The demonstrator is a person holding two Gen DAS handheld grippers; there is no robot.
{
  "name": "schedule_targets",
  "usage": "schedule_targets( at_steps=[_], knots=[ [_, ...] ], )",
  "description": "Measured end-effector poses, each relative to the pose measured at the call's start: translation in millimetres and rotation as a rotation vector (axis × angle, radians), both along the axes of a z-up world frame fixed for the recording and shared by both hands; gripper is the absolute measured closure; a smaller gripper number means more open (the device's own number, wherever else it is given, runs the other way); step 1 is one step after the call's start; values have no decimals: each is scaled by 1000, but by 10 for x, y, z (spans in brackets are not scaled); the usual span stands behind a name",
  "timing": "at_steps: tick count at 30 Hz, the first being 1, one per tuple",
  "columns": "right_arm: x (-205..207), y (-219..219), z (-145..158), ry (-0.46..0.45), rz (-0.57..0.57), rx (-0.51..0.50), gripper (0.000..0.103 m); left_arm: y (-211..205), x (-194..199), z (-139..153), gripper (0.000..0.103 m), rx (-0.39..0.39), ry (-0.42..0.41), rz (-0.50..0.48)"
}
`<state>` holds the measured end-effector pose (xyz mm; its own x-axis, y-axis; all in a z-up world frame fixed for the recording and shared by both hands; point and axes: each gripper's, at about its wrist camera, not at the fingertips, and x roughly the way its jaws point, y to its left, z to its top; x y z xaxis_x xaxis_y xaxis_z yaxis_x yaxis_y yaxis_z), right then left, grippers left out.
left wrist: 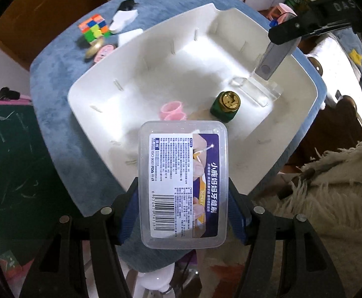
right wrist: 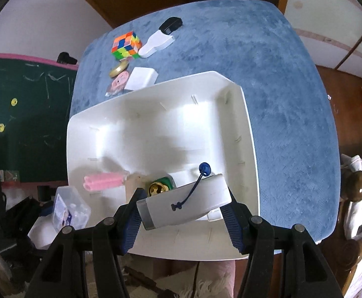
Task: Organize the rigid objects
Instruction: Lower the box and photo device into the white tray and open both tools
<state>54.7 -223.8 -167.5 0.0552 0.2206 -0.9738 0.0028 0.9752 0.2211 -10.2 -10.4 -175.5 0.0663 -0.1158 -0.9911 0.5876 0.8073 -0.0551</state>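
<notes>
My left gripper [left wrist: 183, 203] is shut on a clear plastic floss-pick box [left wrist: 183, 183] with a printed label, held above the near rim of a white bin [left wrist: 111, 74]. My right gripper [right wrist: 183, 213] is shut on a white and grey case [right wrist: 185, 207] with a blue cord, held over the bin's [right wrist: 250, 129] near right corner. The case and right gripper also show in the left wrist view [left wrist: 277, 54]. Inside the bin lie a pink double tube [right wrist: 103, 181], a green bottle with a gold cap [right wrist: 161, 186] and a clear block [left wrist: 262, 92].
On the blue table [right wrist: 280, 87] beyond the bin lie a colour cube [right wrist: 126, 44], a white and black gadget [right wrist: 159, 38], a white box [right wrist: 141, 78], a gold disc [right wrist: 118, 70] and a pink round item [right wrist: 118, 83]. A green chalkboard [right wrist: 26, 111] stands left.
</notes>
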Motion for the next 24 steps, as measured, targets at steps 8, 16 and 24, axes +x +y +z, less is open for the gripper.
schedule_targets(
  at_steps=[8,16,24],
  knots=[
    [38,5,-168,23,10,-22,43,-128,321,-226,37,26,4,10],
    [276,39,-400,-7,-5,-64,39,-221,728,-365,36,26,-25,110],
    [466,6,-367,-40,-33,-28,39,-193,873,-454,36,1,19,206]
  ],
)
